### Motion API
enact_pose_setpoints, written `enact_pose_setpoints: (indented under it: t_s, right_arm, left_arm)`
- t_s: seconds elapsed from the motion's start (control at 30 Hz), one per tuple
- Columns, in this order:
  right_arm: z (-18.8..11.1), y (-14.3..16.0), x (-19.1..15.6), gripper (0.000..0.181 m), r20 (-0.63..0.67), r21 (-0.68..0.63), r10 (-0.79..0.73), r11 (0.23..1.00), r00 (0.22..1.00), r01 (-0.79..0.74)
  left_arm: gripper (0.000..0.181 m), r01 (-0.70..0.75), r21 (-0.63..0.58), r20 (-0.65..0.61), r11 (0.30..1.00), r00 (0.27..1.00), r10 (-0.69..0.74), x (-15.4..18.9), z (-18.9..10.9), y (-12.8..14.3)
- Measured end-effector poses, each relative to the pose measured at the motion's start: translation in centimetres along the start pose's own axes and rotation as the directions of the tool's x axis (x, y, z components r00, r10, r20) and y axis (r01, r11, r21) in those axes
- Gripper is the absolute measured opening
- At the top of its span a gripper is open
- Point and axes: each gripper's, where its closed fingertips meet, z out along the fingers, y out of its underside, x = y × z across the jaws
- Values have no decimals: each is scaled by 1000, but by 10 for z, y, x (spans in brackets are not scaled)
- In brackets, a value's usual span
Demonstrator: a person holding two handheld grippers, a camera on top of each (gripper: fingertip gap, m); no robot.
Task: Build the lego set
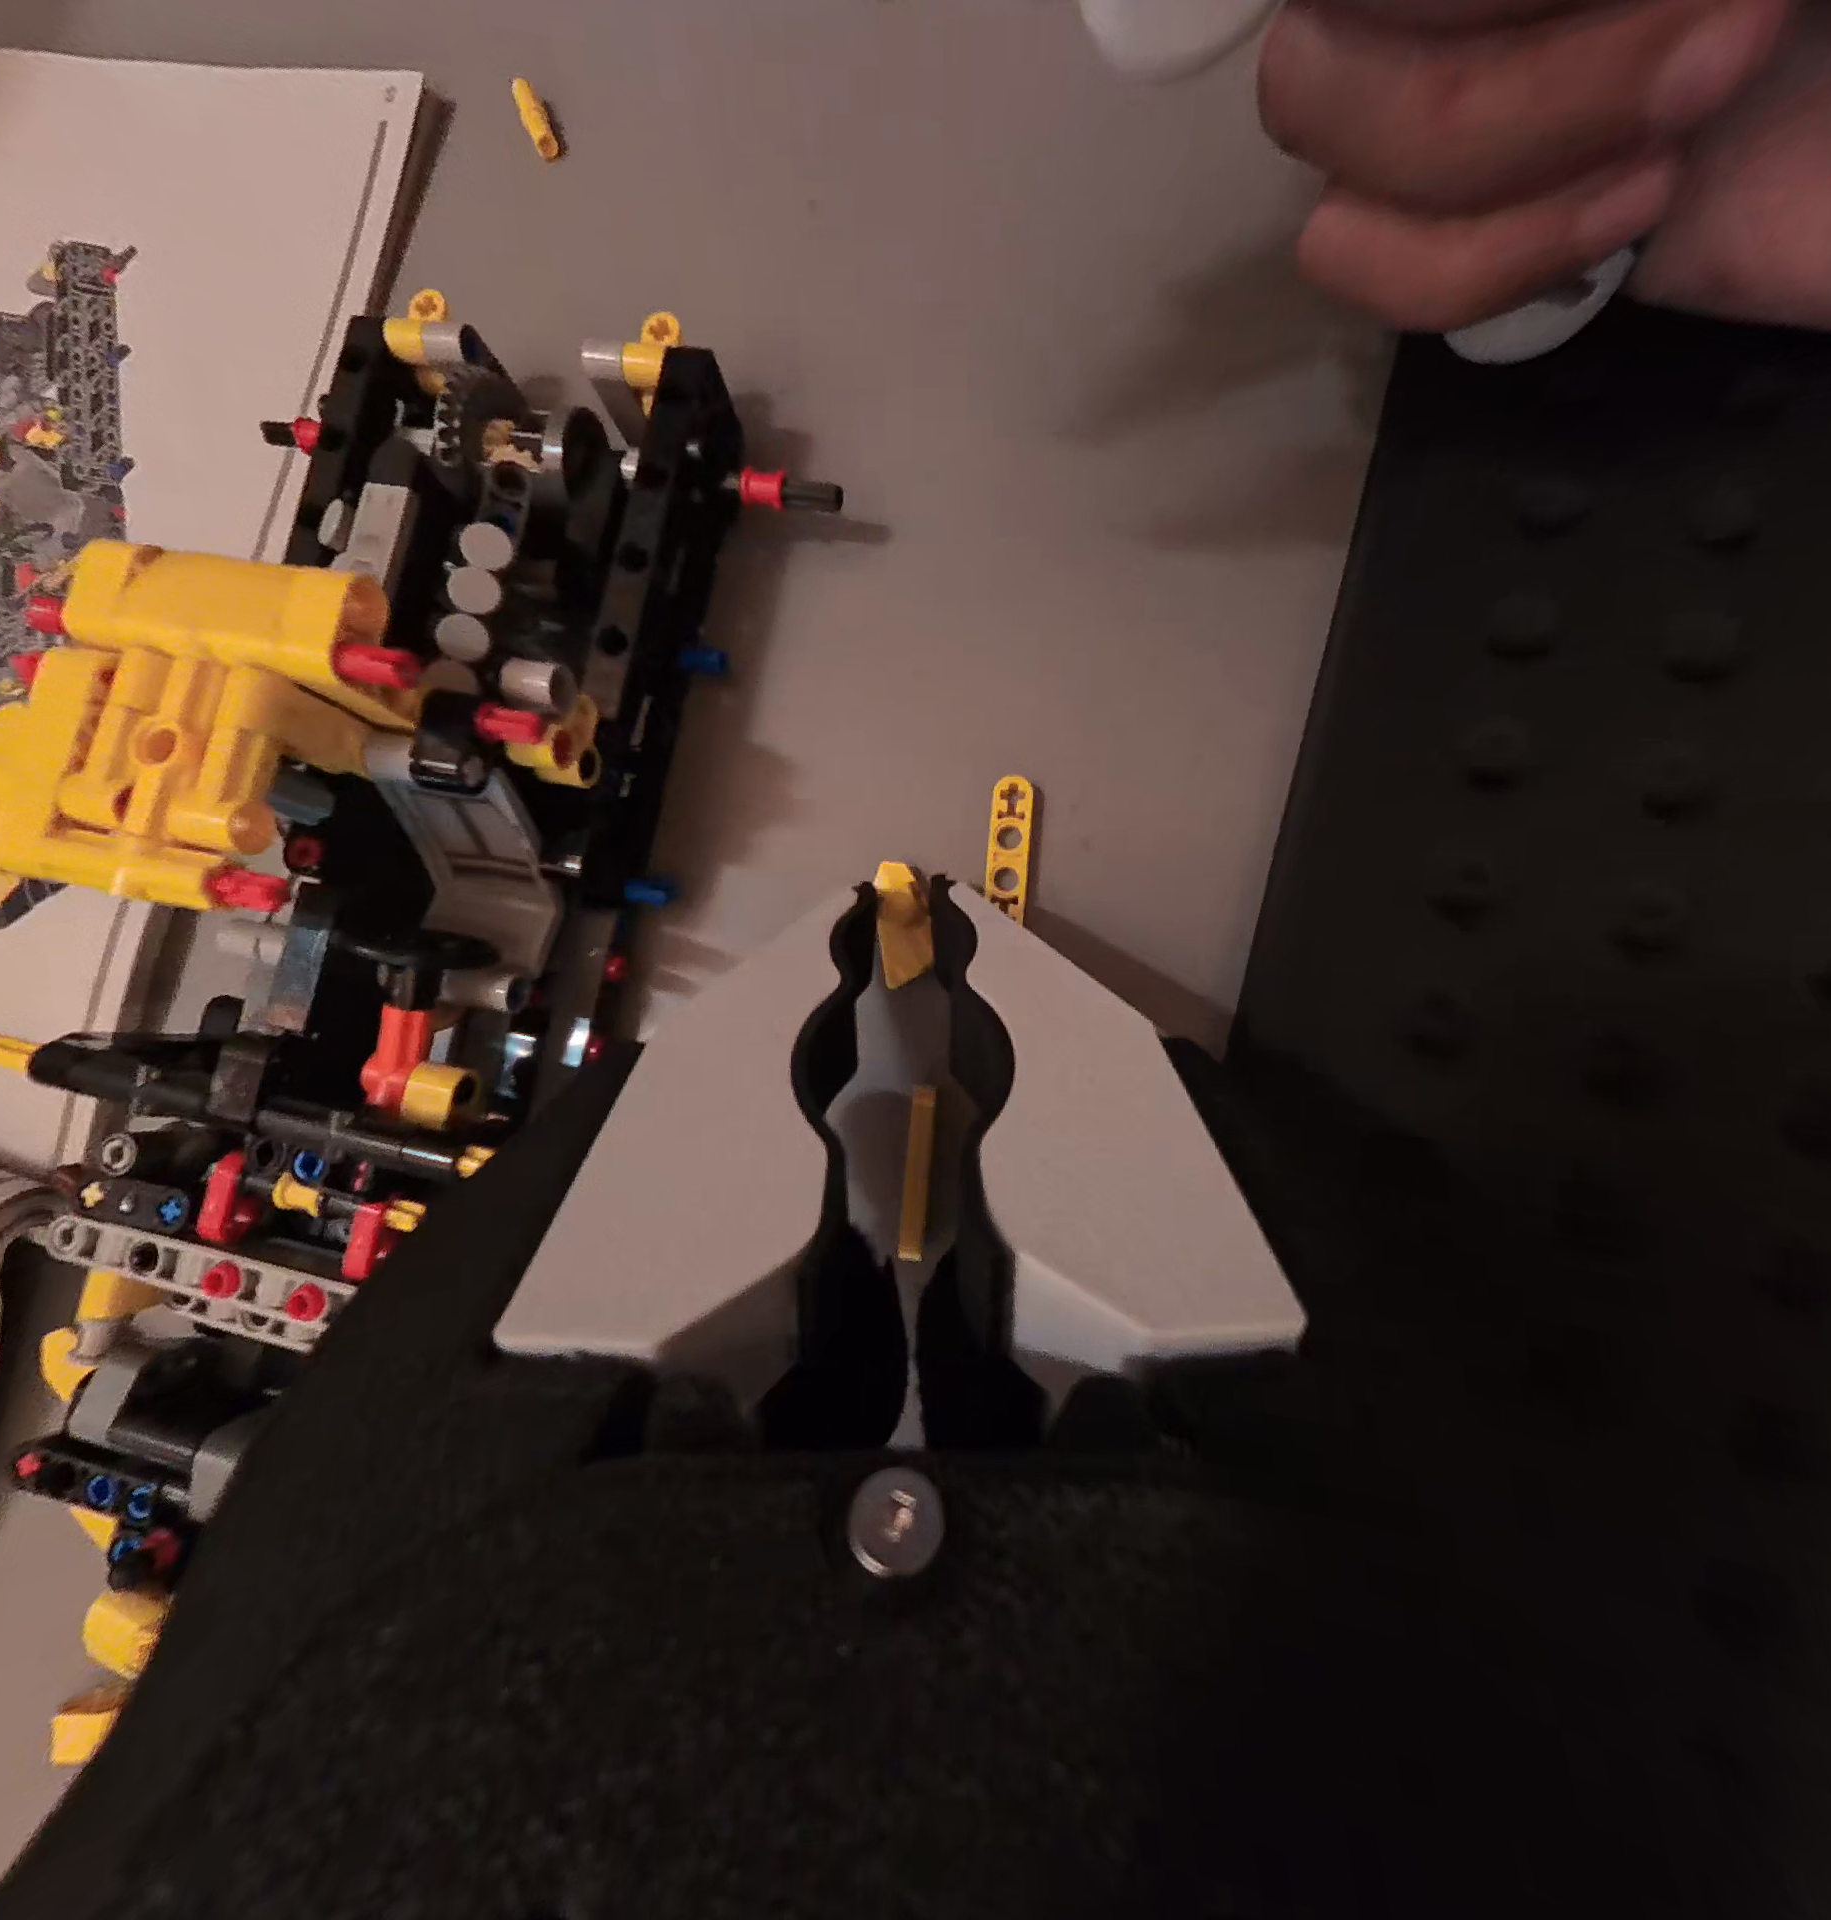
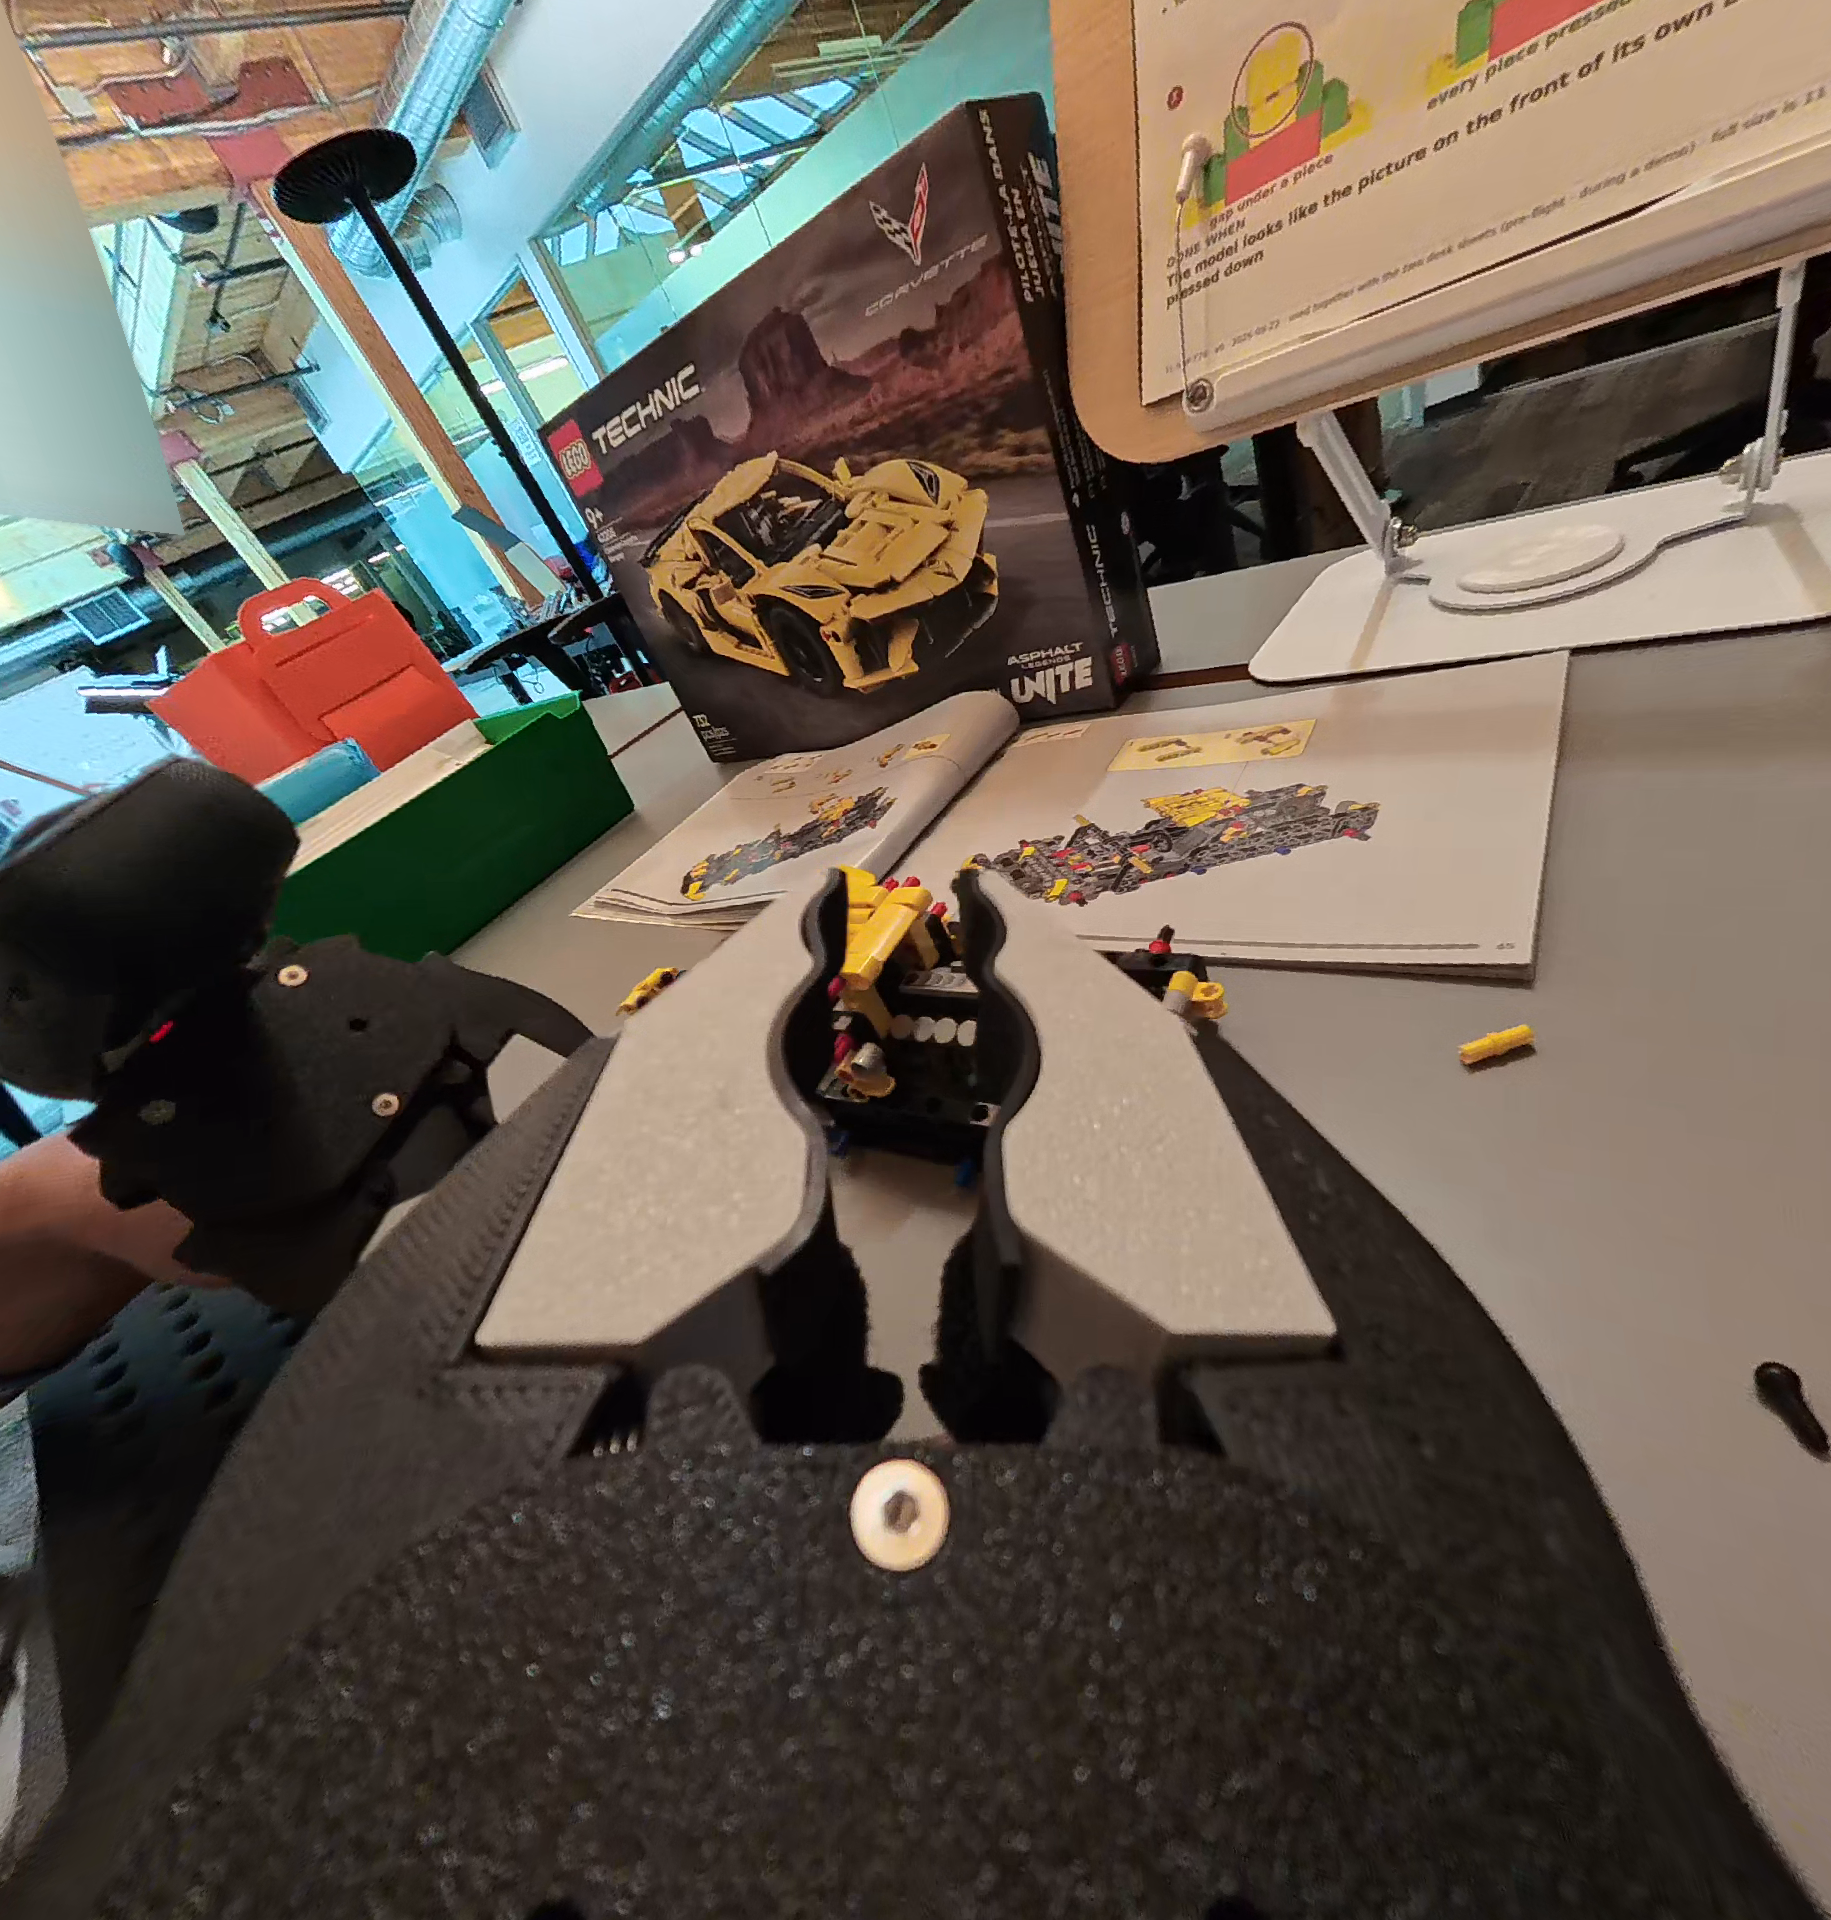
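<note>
Pinching a small yellow piece at its very tips, the left gripper could drop it; the right gripper, slightly parted, holds nothing near the model.

1. Model: black frame with a yellow block at 9 o'clock and red, blue and grey pins.
2. Left gripper: grey pads edged in black, a yellow piece between them.
3. Yellow beam at 1 o'clock of it, on a grey table.
4. Box: dark, yellow car.
5. Bin: green.
</note>
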Motion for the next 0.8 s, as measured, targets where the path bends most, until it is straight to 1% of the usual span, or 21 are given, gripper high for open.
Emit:
enact_pose_setpoints:
  t_s: [0.2, 0.27, 0.3, 0.4, 0.43, 0.47, 0.5, 0.57, 0.6, 0.63, 0.73, 0.77, 0.8]
  right_arm:
    - [0, 0, 0, 20, 10, 3, 17, 1000, 1000, -17]
    - [0, 0, -1, 20, 10, 2, 14, 1000, 1000, -14]
    - [-1, 0, -1, 20, 9, 1, 12, 1000, 1000, -12]
    - [-3, 1, 3, 26, -30, -13, 5, 1000, 1000, -5]
    - [-7, 1, 5, 28, -45, -26, -10, 1000, 999, 8]
    - [-12, 2, 13, 29, -90, -60, -56, 997, 994, 50]
    - [-20, 4, 30, 29, -179, -111, -125, 988, 976, 107]
    - [-45, 2, 69, 28, -356, -221, -265, 956, 896, 195]
    - [-58, 2, 85, 28, -409, -265, -295, 944, 864, 197]
    - [-69, 5, 97, 29, -437, -302, -295, 938, 850, 170]
    - [-91, 21, 121, 32, -472, -410, -299, 907, 829, 94]
    - [-98, 28, 128, 32, -479, -457, -331, 885, 813, 91]
    - [-103, 34, 133, 30, -479, -497, -356, 863, 802, 86]
  left_arm:
    - [11, 28, 30, -33, 999, 999, -27, 4, 1, -2]
    - [21, 45, 41, -44, 998, 998, -44, 3, -1, -3]
    - [27, 57, 64, -46, 996, 998, -54, 1, -5, -6]
    - [29, 134, 221, -100, 966, 988, -114, -10, -33, -27]
    - [29, 179, 289, -135, 940, 980, -145, -17, -46, -36]
    - [28, 230, 362, -180, 903, 968, -174, -26, -62, -44]
    - [28, 280, 434, -215, 856, 955, -204, -39, -78, -52]
    - [28, 351, 554, -232, 755, 936, -265, -76, -106, -55]
    - [28, 366, 587, -223, 722, 931, -291, -96, -116, -50]
    - [28, 372, 605, -200, 704, 927, -317, -114, -122, -43]
    - [28, 359, 630, -95, 689, 915, -391, -158, -129, -16]
    - [28, 363, 637, -71, 680, 906, -417, -167, -129, -8]
    - [28, 374, 637, -72, 674, 899, -431, -170, -130, -2]
